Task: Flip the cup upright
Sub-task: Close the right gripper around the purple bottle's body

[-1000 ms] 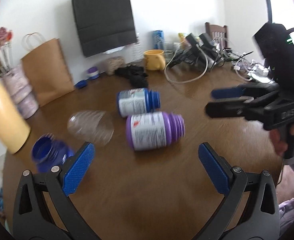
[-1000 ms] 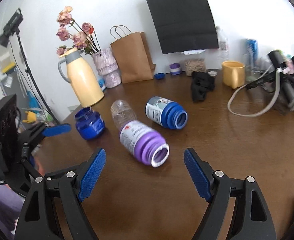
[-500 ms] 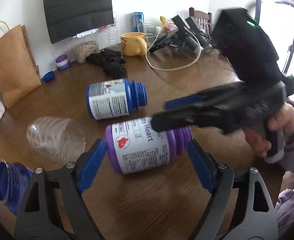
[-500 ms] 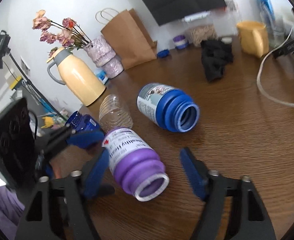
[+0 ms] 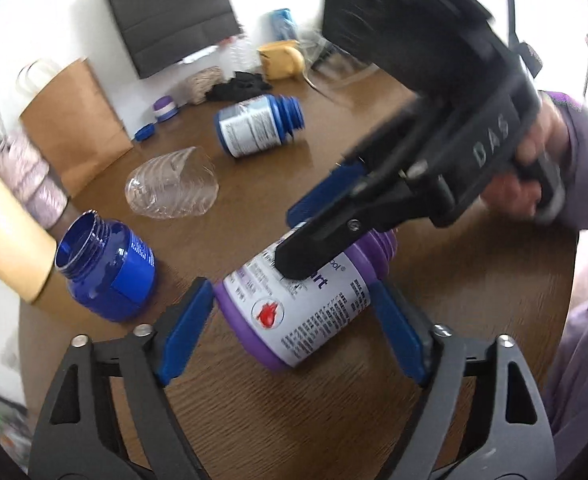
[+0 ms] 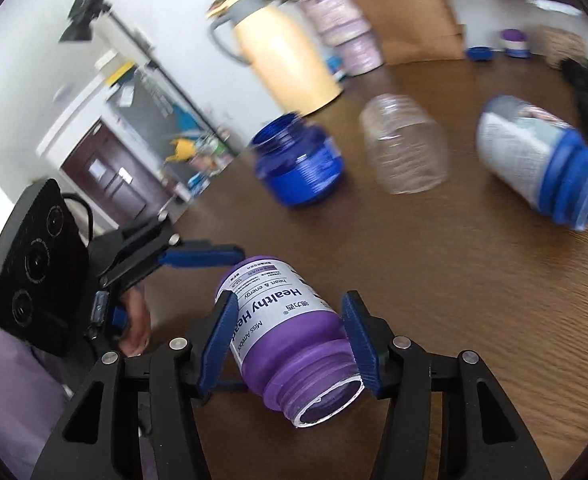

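A purple bottle [image 5: 305, 312] with a white label lies on its side on the brown table [image 5: 294, 412], its open mouth toward the right wrist camera [image 6: 325, 396]. My right gripper [image 6: 290, 340] has its blue pads against both sides of the bottle [image 6: 282, 332], near the neck. My left gripper [image 5: 294, 328] is open with its pads flanking the bottle's base end; the left pad looks close to touching. In the left wrist view the right gripper [image 5: 313, 236] reaches over the bottle from the right.
A blue jar [image 5: 102, 268] stands upright at the left. A clear plastic cup [image 5: 174, 188] and a blue bottle [image 5: 258, 124] lie on their sides farther back. A yellow jug [image 6: 286, 60], paper bags and clutter line the back. The table edge is near right.
Both grippers moved in on the purple bottle. The right gripper closed around its neck end; the left gripper came up to its base end.
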Action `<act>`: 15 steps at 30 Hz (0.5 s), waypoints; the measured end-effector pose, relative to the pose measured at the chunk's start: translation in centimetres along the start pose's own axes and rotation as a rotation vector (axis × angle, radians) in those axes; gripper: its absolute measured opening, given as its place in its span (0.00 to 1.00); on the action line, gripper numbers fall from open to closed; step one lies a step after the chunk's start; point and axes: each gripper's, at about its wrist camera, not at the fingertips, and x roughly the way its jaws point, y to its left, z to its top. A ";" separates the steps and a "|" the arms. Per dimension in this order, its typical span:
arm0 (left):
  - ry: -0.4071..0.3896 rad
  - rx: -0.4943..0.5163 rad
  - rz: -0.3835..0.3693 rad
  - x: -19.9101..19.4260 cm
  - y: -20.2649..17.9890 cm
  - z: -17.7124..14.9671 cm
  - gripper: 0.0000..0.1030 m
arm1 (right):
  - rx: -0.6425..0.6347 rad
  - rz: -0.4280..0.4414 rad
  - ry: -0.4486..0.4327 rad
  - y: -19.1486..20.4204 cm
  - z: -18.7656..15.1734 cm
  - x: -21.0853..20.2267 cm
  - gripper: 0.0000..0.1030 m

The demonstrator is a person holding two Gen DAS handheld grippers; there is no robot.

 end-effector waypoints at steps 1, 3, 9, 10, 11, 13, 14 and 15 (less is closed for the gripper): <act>0.004 0.026 -0.010 0.2 -0.1 -0.1 0.83 | -0.007 0.003 0.008 0.2 0.0 0.2 0.56; 0.018 0.068 -0.040 0.9 -0.2 0.1 0.89 | -0.019 0.019 0.032 0.6 0.0 0.6 0.56; 0.049 0.190 -0.127 2.2 -1.3 0.2 0.83 | -0.013 0.042 0.045 1.4 -0.4 1.2 0.56; 0.052 0.189 -0.127 2.1 -1.4 0.3 0.80 | -0.007 0.025 0.035 1.5 -0.4 1.0 0.56; 0.053 0.183 -0.118 2.0 -1.6 0.3 0.78 | -0.001 0.011 0.020 1.6 -0.4 0.6 0.56; 0.041 0.154 -0.073 1.9 -1.7 0.0 0.77 | 0.019 -0.038 -0.030 1.6 -0.5 -0.6 0.56; 0.036 0.142 -0.058 1.8 -1.7 -0.1 0.77 | 0.039 -0.058 -0.074 1.4 -0.8 -1.8 0.56; 0.033 0.120 -0.044 1.7 -1.5 -0.3 0.75 | 0.056 -0.069 -0.102 1.3 -0.9 -2.4 0.56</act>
